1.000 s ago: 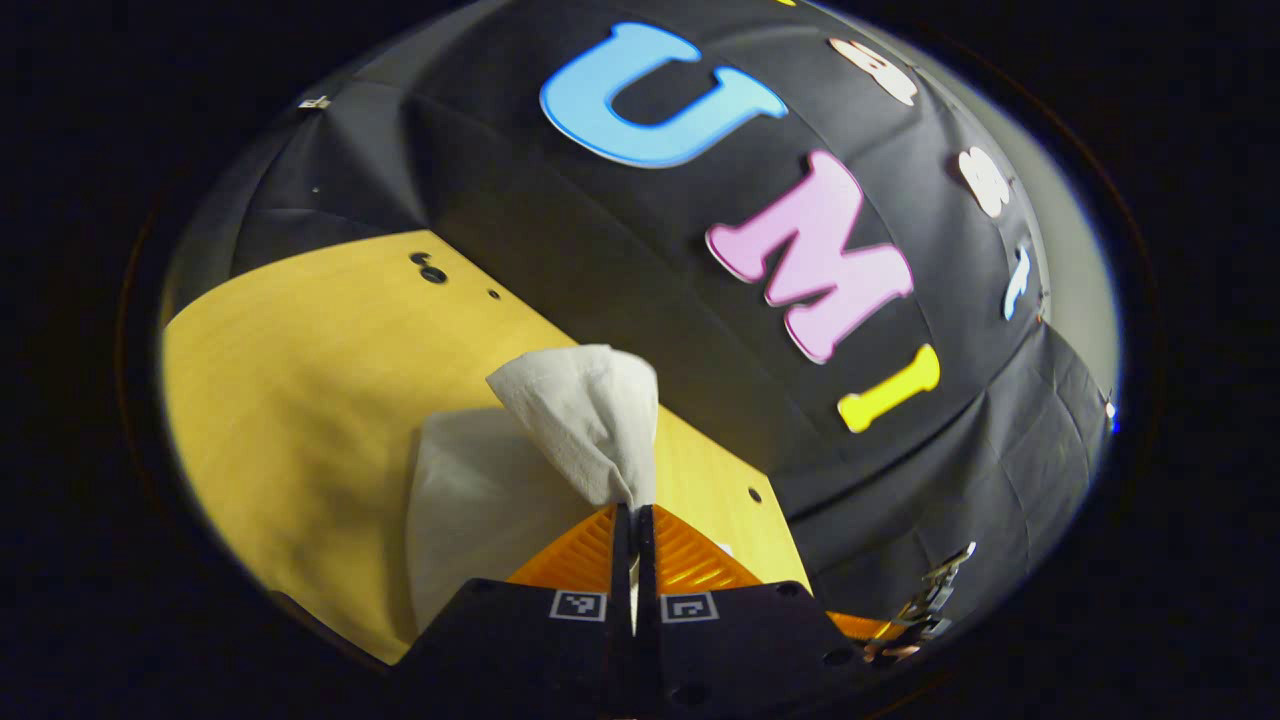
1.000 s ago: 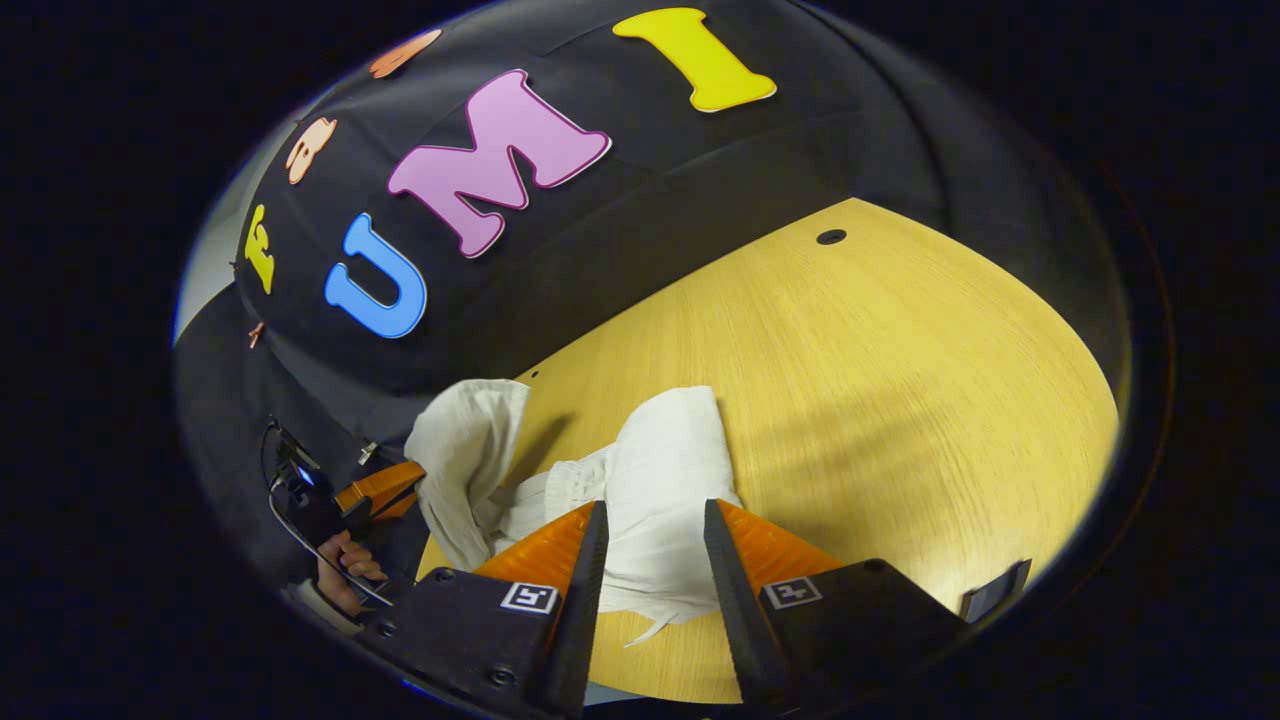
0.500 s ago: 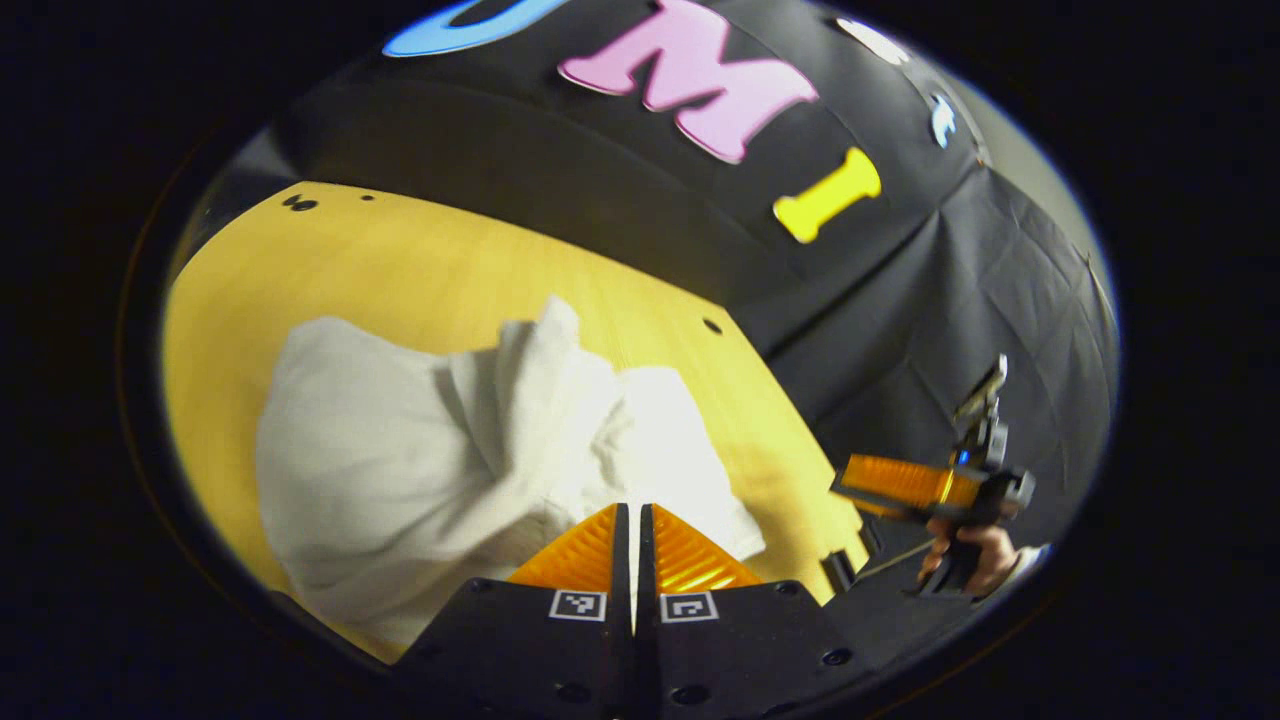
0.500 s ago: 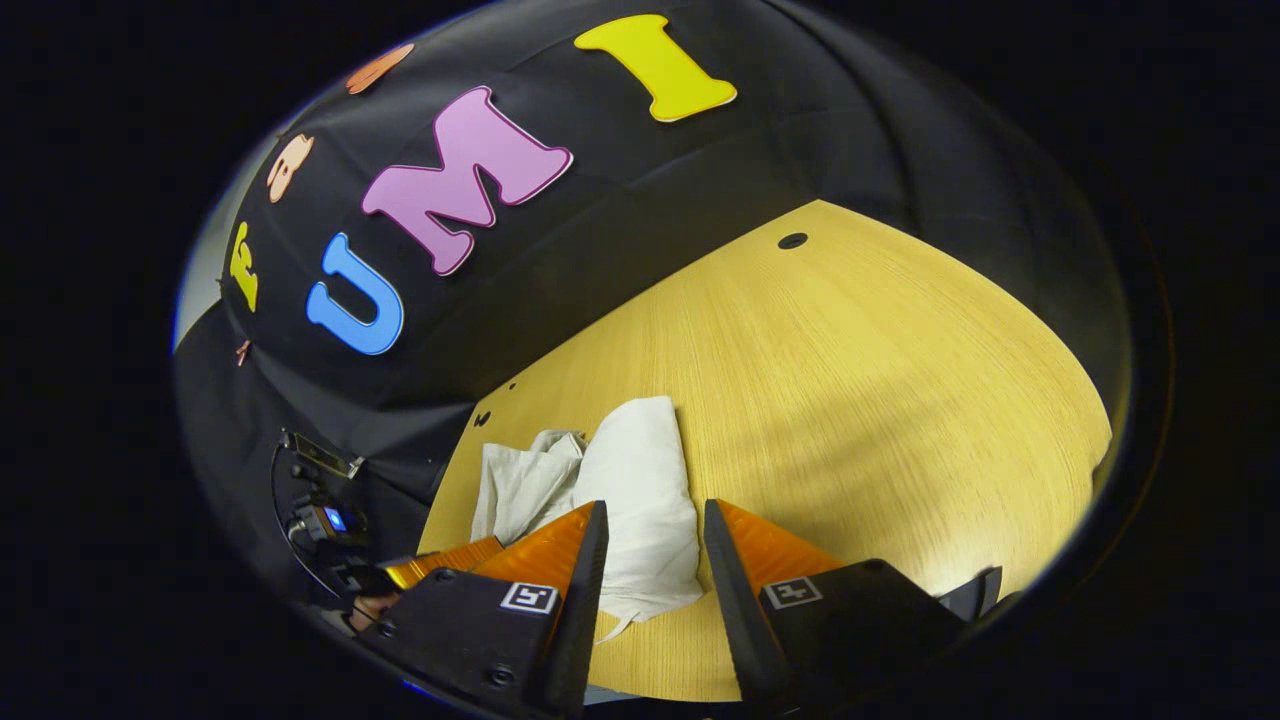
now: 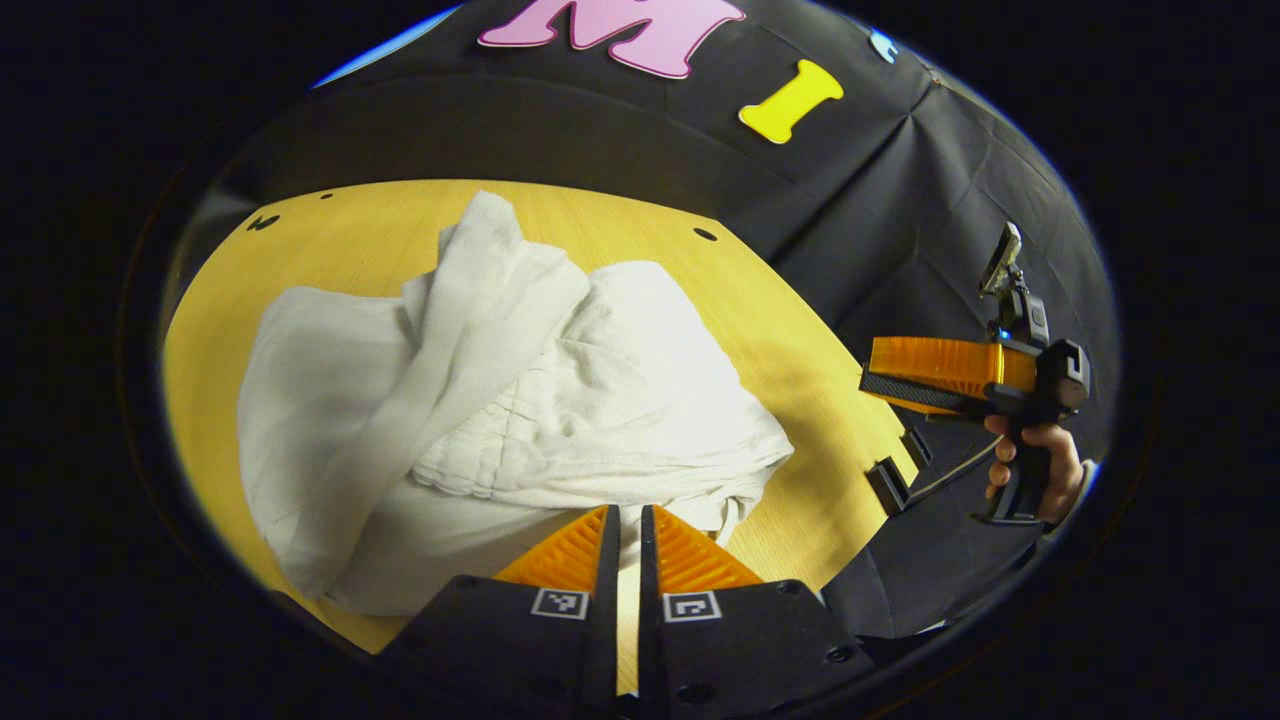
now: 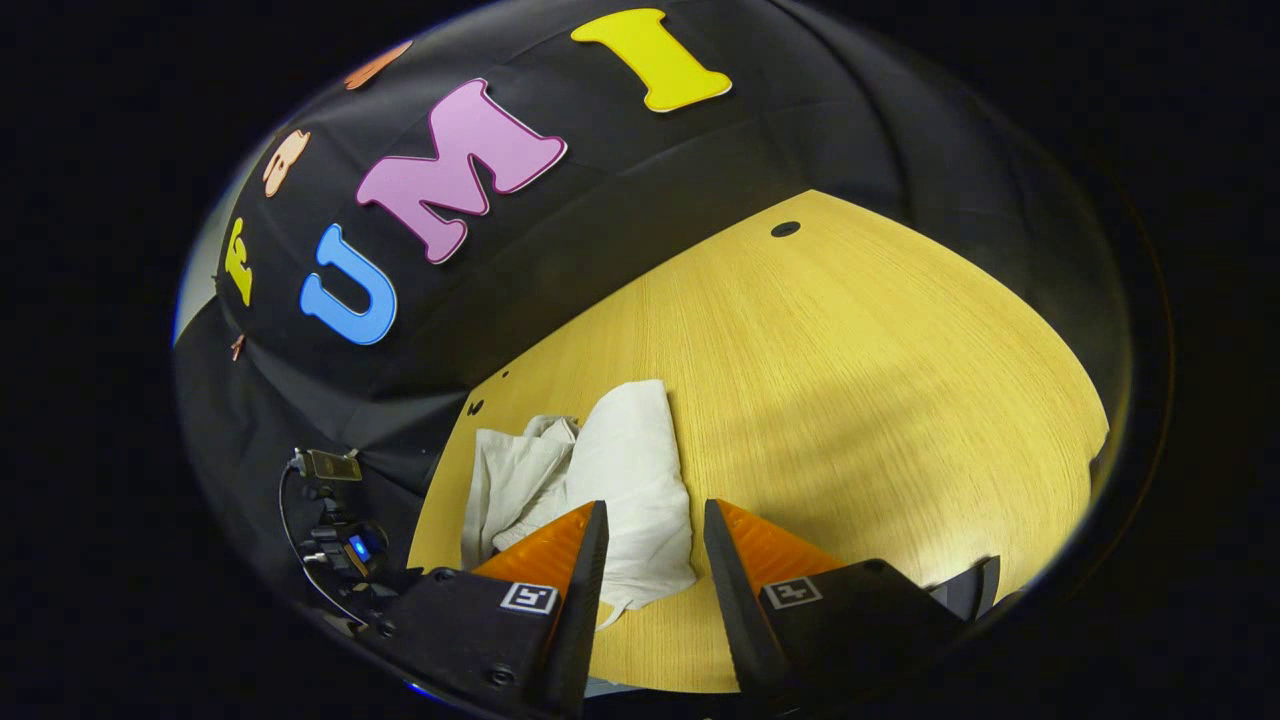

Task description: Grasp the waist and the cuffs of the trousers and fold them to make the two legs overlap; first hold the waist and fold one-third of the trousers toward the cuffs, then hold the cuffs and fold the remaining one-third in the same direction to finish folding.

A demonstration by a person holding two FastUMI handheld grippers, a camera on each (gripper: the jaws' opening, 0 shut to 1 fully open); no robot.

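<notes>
**Two grippers, one crumpled heap: trousers wait to be laid out**

Both grippers hang clear of the white trousers [image 5: 500,400], which lie bunched on the yellow table [image 5: 330,230], one twisted leg thrown across the rest. My left gripper [image 5: 622,520] has its jaws almost together, only a thin slit between them and, as far as I can tell, no cloth caught there; the heap sits just ahead of the tips and spreads away to the left of them. My right gripper [image 6: 648,520] holds its jaws spread with nothing between the fingers, the near end of the trousers [image 6: 620,480] lying beyond and between the tips. In the left gripper view the right gripper [image 5: 900,375] shows off to the right, past the table's edge, a hand [image 5: 1035,455] on its grip.

I judge the first fold not begun. To do it well I should first find the waistband and a cuff; neither is plain in this tangle. Each gripper should take only one layer edge, then draw apart so the legs flatten before overlapping.
</notes>
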